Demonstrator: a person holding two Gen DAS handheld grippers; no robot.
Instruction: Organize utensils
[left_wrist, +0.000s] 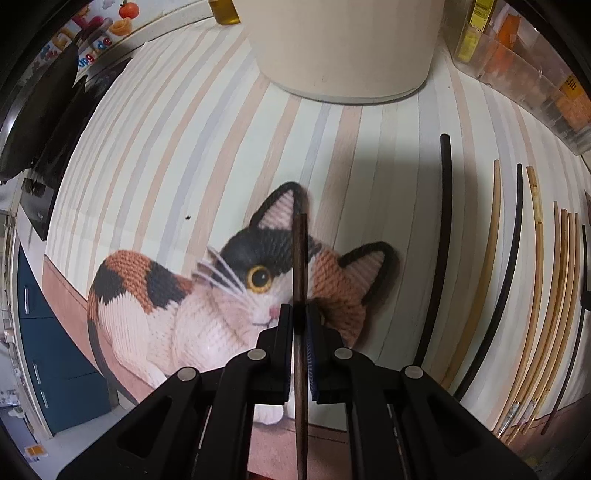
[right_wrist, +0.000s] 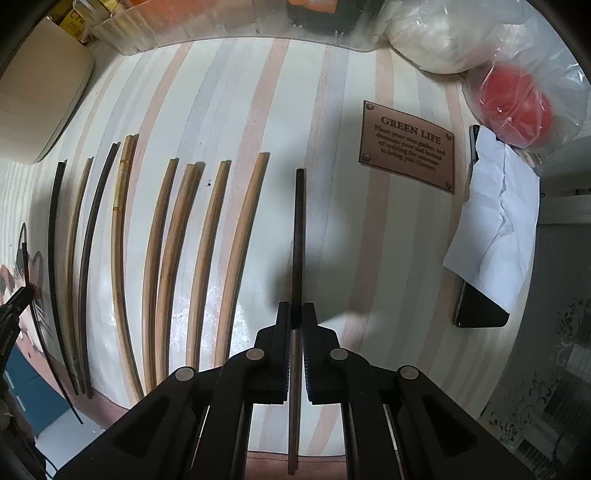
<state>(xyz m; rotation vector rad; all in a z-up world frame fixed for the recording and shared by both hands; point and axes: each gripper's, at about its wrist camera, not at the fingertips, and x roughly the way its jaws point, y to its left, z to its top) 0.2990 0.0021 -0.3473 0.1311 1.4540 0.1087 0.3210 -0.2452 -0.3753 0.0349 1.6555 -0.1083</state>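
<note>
Two dark chopsticks are in hand, one per gripper. At left, your left gripper (left_wrist: 300, 317) pinches a dark stick (left_wrist: 300, 258) between its fingers, held above the cat print (left_wrist: 207, 295) on the mat (left_wrist: 177, 147); whether the stick touches the mat cannot be told. Keep its length parallel to the stripes. Moving right, the row (right_wrist: 162, 258) of laid chopsticks, dark and wooden, lies side by side, tops toward the clear bin (right_wrist: 221, 33). Right of the row, your right gripper (right_wrist: 296, 317) pinches a second dark stick (right_wrist: 297, 240), which sits just beside the outermost wooden one and well apart from the label (right_wrist: 406, 147). To place well, lower each stick flat, align its top with its neighbours, keep the same spacing, and spread the fingers only once it rests, so it does not roll.
</note>
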